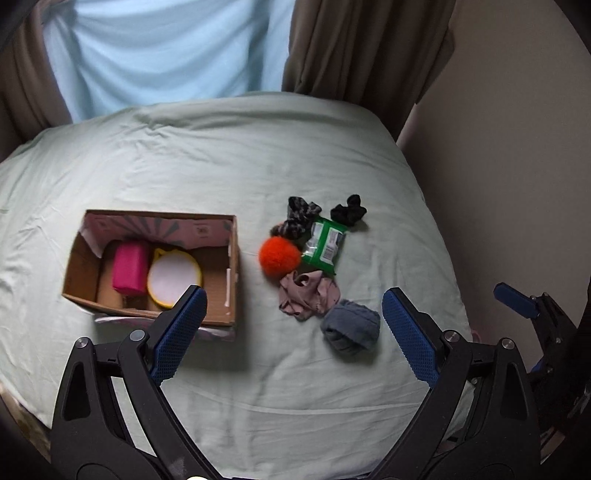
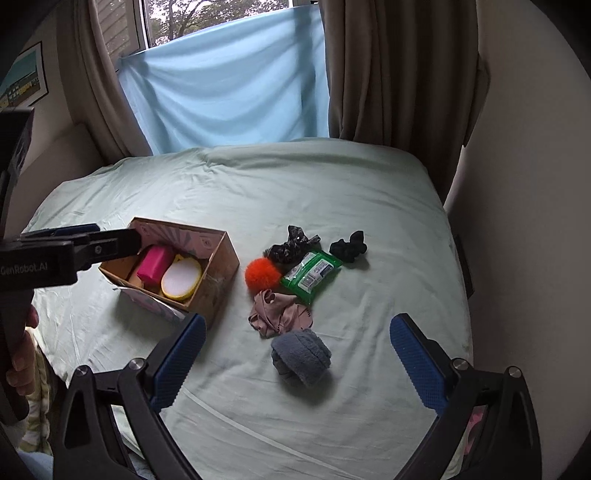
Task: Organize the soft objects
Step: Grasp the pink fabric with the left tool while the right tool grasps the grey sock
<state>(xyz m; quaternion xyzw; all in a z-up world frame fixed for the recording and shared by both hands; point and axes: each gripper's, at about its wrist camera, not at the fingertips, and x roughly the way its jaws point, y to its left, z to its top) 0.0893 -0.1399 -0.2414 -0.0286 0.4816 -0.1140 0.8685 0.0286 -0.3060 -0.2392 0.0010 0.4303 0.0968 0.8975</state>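
Left wrist view: left gripper (image 1: 293,325), fingers spread, empty, above the bed (image 1: 221,166); cardboard box (image 1: 231,258) forward-left; grey rolled sock (image 1: 351,328) sits nearest, between the fingertips, slightly right.

Right wrist view: right gripper (image 2: 297,354), fingers apart, empty; the sock (image 2: 301,356) lies dead centre between them, likely the closer hand.

We see a pale green bed (image 2: 258,184), brown curtains (image 2: 388,74) flanking a light blue cloth (image 2: 229,81) over the window (image 2: 207,14), and a framed picture (image 2: 26,77).
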